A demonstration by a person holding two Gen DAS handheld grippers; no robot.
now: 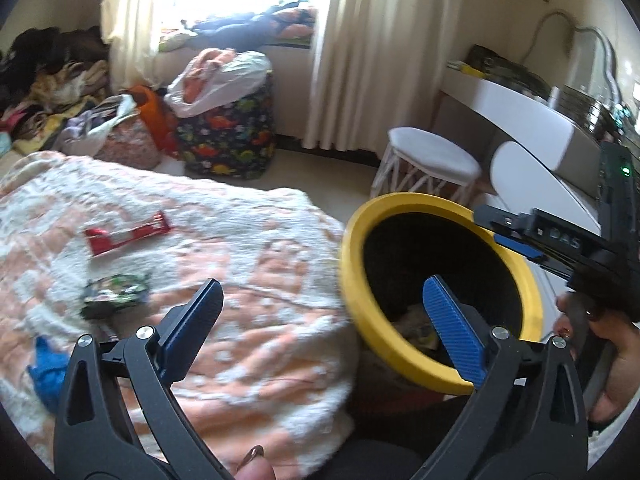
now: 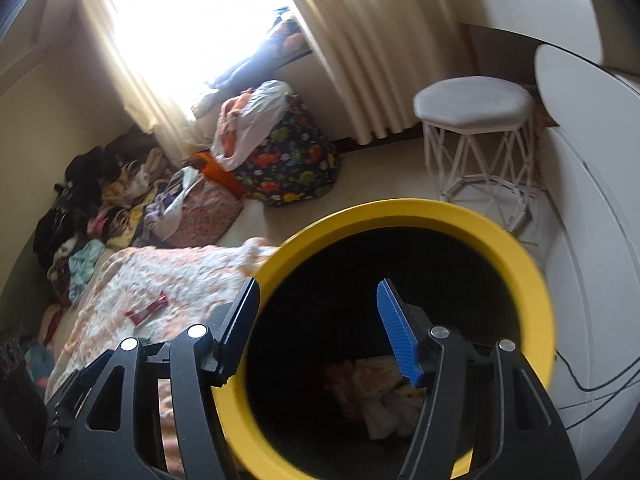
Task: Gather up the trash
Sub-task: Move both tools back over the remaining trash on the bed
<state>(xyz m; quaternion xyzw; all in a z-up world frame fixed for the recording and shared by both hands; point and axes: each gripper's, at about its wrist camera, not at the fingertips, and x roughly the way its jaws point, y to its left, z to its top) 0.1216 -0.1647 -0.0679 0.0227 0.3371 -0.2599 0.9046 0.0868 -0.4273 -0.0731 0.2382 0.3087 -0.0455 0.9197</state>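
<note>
Bed blanket (image 1: 248,320), fluffy orange-white, fills left of left wrist view. Yellow-rimmed bin (image 1: 352,300) beside blanket edge, black inside, crumpled trash at bottom (pale and pinkish pieces, blurred). White stool (image 2: 474,104) beyond bin, near curtain. Left gripper (image 1: 324,316) spread wide, empty, one finger before bin mouth. Right gripper (image 2: 316,328) partly open, straddling bin rim, not pressing on it. Red wrapper (image 1: 128,234) on blanket; dark green wrapper (image 1: 114,294) just below it; blue scrap (image 1: 48,364) at lower left.
</note>
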